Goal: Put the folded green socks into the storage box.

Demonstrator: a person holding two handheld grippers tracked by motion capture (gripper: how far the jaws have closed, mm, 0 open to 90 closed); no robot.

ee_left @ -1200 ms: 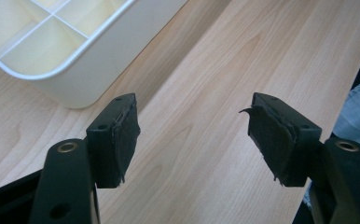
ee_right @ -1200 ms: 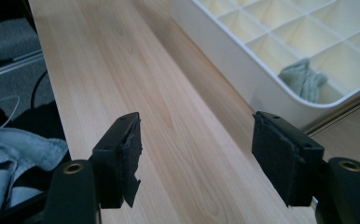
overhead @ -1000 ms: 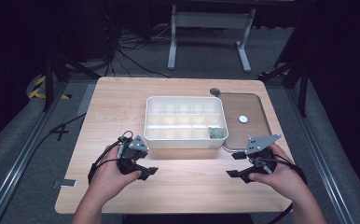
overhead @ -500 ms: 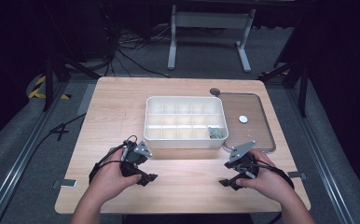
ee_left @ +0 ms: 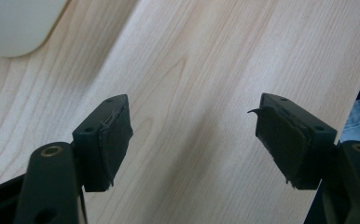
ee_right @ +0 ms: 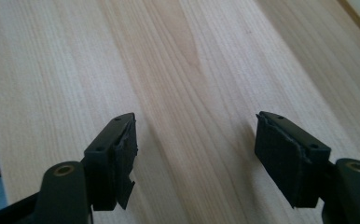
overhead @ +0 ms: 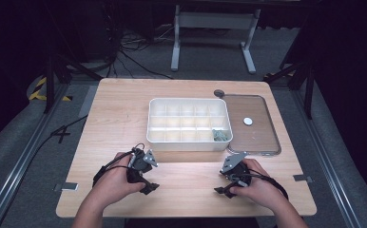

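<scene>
Tray (overhead: 189,140) and lid (overhead: 254,137) lie beyond both grippers; left gripper (ee_left: 192,135) and right gripper (ee_right: 194,154) jaws released, empty, over bare desk (overhead: 120,109).

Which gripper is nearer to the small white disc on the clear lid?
The right gripper: it lies just below the lid bearing the white disc. The left gripper lies across the table.

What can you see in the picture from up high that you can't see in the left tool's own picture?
The high view shows the whole white compartment box, the clear lid beside it with a small white disc, both hands and the right tool. The left tool view shows the left tool close up: its black pads stand wide apart with nothing between them. Both show the wooden table and the box.
</scene>
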